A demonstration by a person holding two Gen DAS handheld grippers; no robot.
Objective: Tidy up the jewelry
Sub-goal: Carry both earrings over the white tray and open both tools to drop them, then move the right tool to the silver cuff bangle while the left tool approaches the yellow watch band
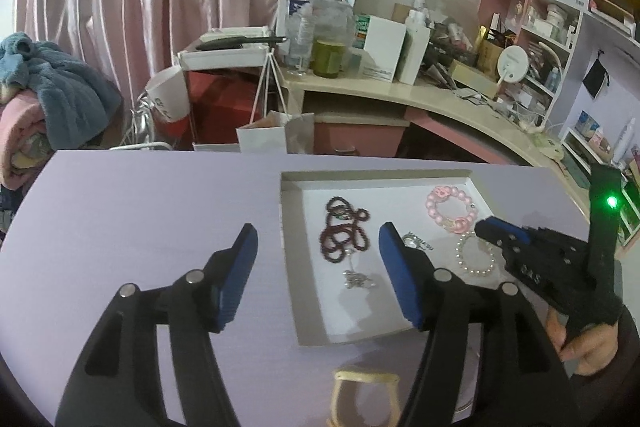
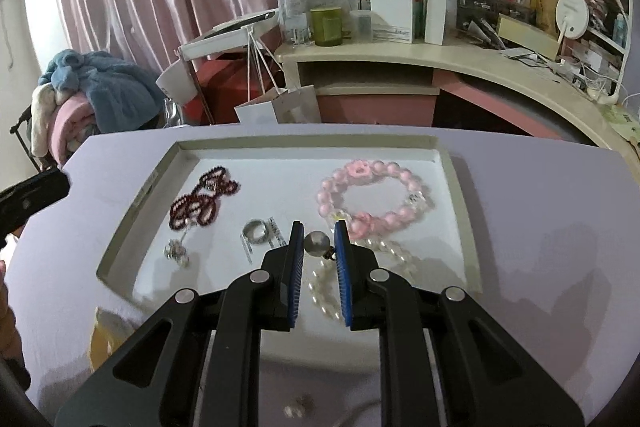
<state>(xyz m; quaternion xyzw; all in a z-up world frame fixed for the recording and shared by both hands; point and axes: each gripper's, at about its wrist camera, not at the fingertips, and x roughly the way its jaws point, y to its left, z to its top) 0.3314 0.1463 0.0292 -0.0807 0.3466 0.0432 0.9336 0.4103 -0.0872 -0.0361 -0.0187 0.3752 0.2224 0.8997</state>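
Note:
A shallow white tray point(image 2: 452, 179) on the lilac table holds a dark red bead string point(image 2: 200, 203), a pink bead bracelet point(image 2: 376, 191), a white pearl bracelet point(image 2: 324, 291), a silver ring point(image 2: 256, 230) and a small silver charm point(image 2: 176, 251). My right gripper point(image 2: 318, 227) is shut on a grey pearl earring point(image 2: 317, 242), held over the tray's near part. It also shows in the left wrist view point(image 1: 486, 227). My left gripper point(image 1: 316, 239) is open and empty above the tray's left edge point(image 1: 286, 227).
A pale yellow band-like object point(image 1: 364, 377) lies on the table point(image 1: 140, 211) in front of the tray. Behind the table stand a cluttered curved desk point(image 2: 460, 63), shelves, a white paper bag point(image 2: 280, 107) and a pile of blankets point(image 2: 92, 87).

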